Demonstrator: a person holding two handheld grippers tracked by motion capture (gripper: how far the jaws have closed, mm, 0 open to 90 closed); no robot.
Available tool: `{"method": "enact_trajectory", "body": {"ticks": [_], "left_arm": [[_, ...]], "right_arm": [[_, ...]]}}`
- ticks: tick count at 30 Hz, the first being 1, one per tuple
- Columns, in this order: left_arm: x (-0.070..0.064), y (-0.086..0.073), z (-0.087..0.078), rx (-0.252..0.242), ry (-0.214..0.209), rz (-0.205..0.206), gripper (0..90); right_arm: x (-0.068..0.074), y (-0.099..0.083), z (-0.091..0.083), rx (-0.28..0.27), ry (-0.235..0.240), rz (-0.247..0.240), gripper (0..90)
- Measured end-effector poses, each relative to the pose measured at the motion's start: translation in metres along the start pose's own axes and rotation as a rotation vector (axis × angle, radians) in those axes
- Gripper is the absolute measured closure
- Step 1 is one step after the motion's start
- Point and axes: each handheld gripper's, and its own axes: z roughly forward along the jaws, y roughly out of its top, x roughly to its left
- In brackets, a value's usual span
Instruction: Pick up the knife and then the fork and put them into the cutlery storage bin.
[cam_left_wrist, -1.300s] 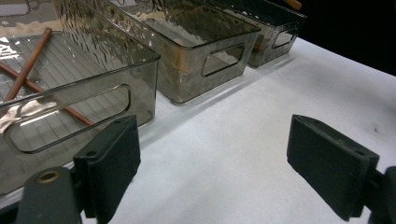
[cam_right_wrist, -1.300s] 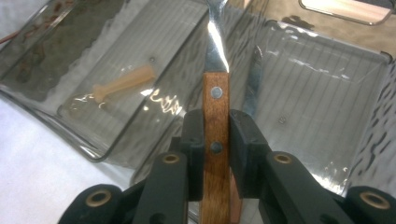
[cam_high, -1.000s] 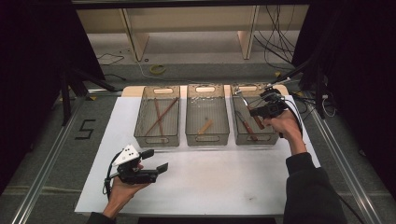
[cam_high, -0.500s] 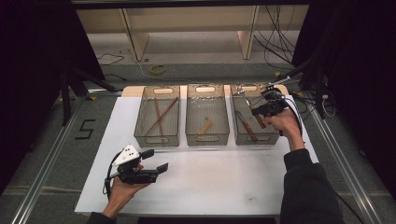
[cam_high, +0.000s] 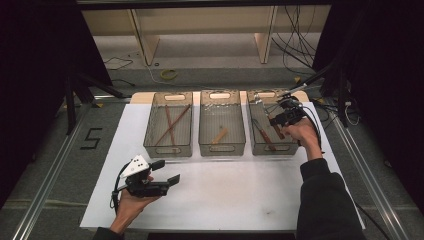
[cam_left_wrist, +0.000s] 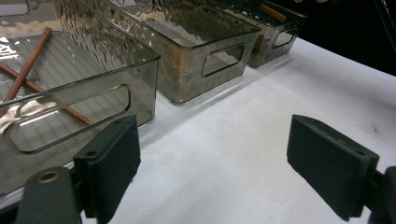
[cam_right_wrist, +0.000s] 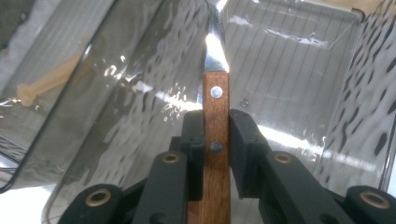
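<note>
Three clear grey bins stand in a row. My right gripper (cam_high: 276, 121) hangs over the right bin (cam_high: 270, 149), shut on a wood-handled knife (cam_right_wrist: 216, 95) whose steel blade points down into that bin. A second wood-handled utensil (cam_high: 265, 138) lies on that bin's floor. My left gripper (cam_high: 166, 172) is held low over the white table near its front left, open, with nothing between its jaws (cam_left_wrist: 219, 163). Two brown chopsticks (cam_high: 170, 125) lie crossed in the left bin (cam_high: 168, 150). A short pale wooden piece (cam_high: 219, 136) rests in the middle bin (cam_high: 222, 149).
The white table top (cam_high: 240, 190) stretches bare between the bins and the front edge. Cables (cam_high: 300, 45) and shelf legs stand on the floor beyond the table. A metal rail (cam_high: 365, 165) runs along the right side.
The right hand has barely shifted over the right bin, still holding the knife. The left gripper has stayed where it was.
</note>
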Motion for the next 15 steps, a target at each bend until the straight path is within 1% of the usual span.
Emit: {"method": "enact_trajectory", "body": {"ticks": [15], "left_arm": [[0.0,0.0,0.0,0.001,0.0,0.0,16.6]], "right_arm": [[0.001,-0.004,0.016,0.045,-0.024,0.012,77.2]]}}
